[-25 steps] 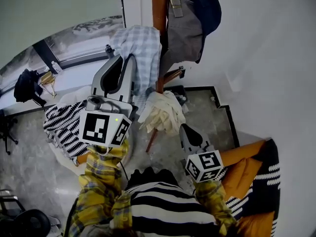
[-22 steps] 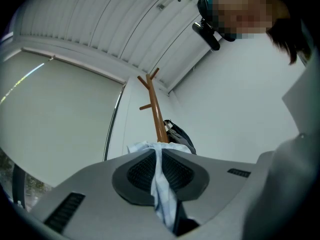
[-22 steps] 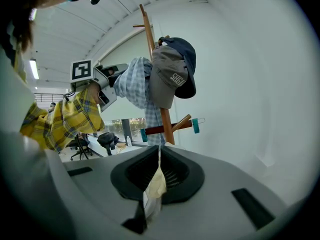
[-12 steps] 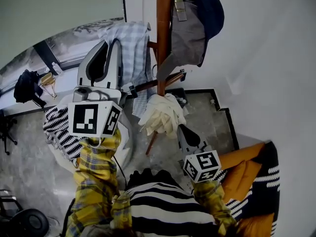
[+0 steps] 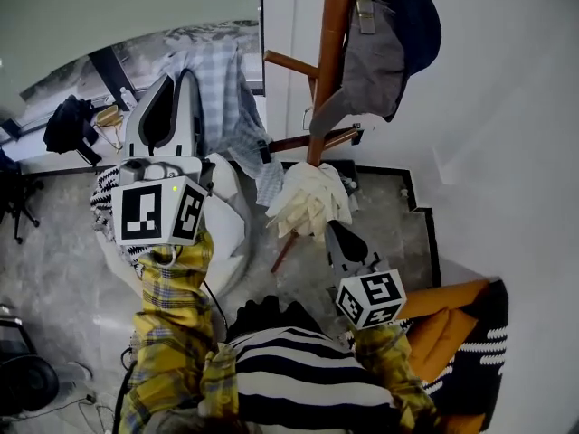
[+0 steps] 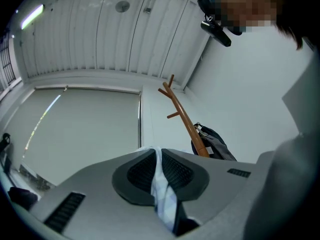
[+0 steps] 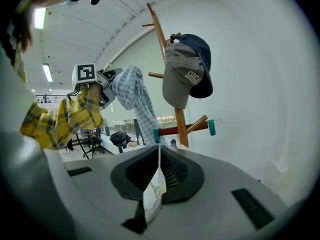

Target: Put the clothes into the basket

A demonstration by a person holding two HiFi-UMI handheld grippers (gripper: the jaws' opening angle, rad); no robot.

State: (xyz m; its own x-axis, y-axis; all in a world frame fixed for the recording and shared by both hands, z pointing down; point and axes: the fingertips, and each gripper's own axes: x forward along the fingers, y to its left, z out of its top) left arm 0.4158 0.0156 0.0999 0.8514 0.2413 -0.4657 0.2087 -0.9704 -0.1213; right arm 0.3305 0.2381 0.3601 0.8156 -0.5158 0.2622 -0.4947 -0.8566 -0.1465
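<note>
left gripper [image 5: 178,84] is clamped shut on the checked shirt [image 5: 226,98], beside the coat stand [image 5: 327,70]. right gripper [image 5: 339,233] is clamped on the cream garment [image 5: 308,197] under a peg. white basket [image 5: 231,233] appears in the head view only. cap [image 7: 187,71] print shows in the right gripper view only.

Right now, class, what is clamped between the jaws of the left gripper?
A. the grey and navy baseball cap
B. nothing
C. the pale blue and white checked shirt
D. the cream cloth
C: the left gripper has its jaws shut on the pale blue and white checked shirt; the grey and navy baseball cap hangs on the wooden coat stand.
</note>
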